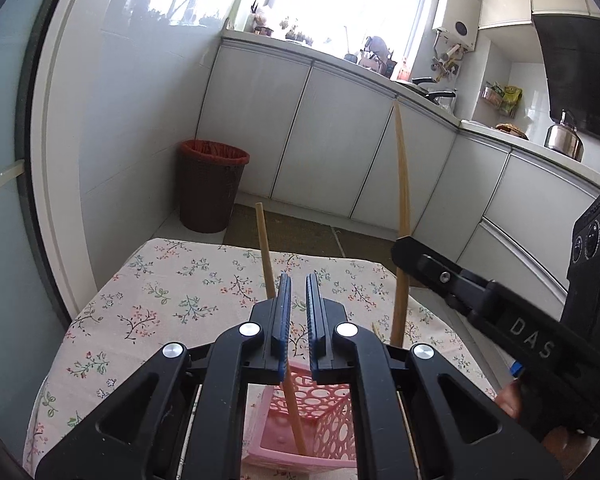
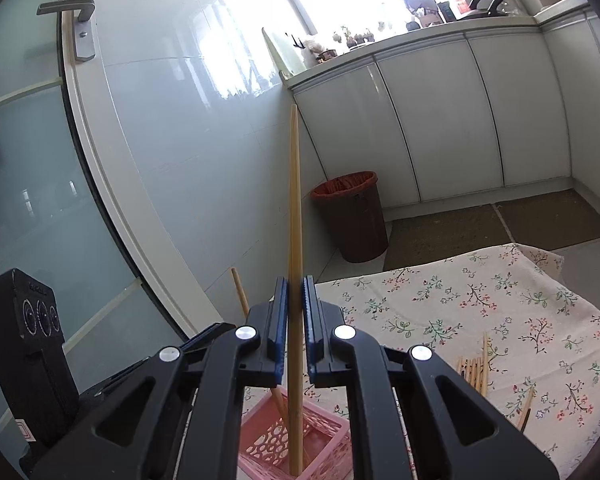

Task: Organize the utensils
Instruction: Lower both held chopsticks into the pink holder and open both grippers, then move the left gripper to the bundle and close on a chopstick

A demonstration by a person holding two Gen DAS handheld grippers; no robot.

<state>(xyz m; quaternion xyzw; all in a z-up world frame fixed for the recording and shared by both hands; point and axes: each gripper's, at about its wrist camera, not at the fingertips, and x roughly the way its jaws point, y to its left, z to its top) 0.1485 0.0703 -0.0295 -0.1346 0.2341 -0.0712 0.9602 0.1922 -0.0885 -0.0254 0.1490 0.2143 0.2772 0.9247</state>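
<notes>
A pink perforated basket (image 1: 328, 412) (image 2: 268, 452) stands on the floral tablecloth. In the right wrist view my right gripper (image 2: 296, 284) is shut on a long wooden chopstick (image 2: 294, 200) held upright, its lower end inside the basket. The left wrist view shows the same gripper (image 1: 400, 246) and chopstick (image 1: 402, 168) coming in from the right. A second chopstick (image 1: 266, 248) (image 2: 239, 288) leans in the basket and passes behind my left gripper (image 1: 298, 280). That gripper is shut, with nothing between its pads.
Several loose chopsticks (image 2: 476, 372) lie on the floral tablecloth (image 2: 500, 300) at the right. A dark bin with a red liner (image 1: 212, 188) (image 2: 352, 216) stands on the floor past the table. White cabinets (image 1: 340, 140) line the back, and a glass door (image 2: 20, 160) is on the left.
</notes>
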